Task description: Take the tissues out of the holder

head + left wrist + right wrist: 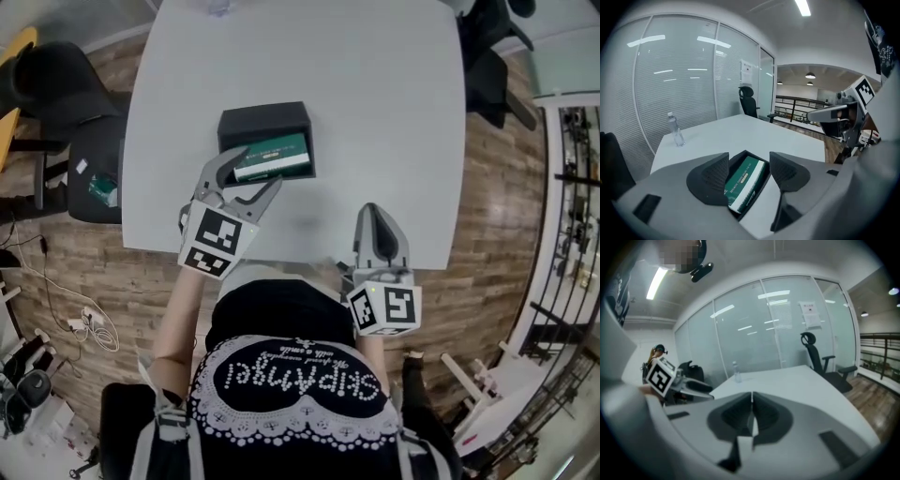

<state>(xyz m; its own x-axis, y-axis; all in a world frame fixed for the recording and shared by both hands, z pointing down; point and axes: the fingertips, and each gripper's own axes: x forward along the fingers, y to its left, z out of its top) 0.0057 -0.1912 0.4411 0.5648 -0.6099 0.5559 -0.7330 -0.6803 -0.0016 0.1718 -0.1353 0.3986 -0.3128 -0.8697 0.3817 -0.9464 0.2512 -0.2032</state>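
One holder (pixel 263 123), one tissue pack (pixel 273 156), one bottle (pixel 675 131)

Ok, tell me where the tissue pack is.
Head view, left of centre: the tissue pack lies in the black holder on the table, by the left gripper.

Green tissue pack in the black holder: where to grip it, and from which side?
Probably the near end of the green tissue pack, which sits tilted and seems to poke above the rim of the black holder. Come in from the person's side and above, jaws across its narrow width; the holder walls cover the rest. The open left gripper is lined up astride it.
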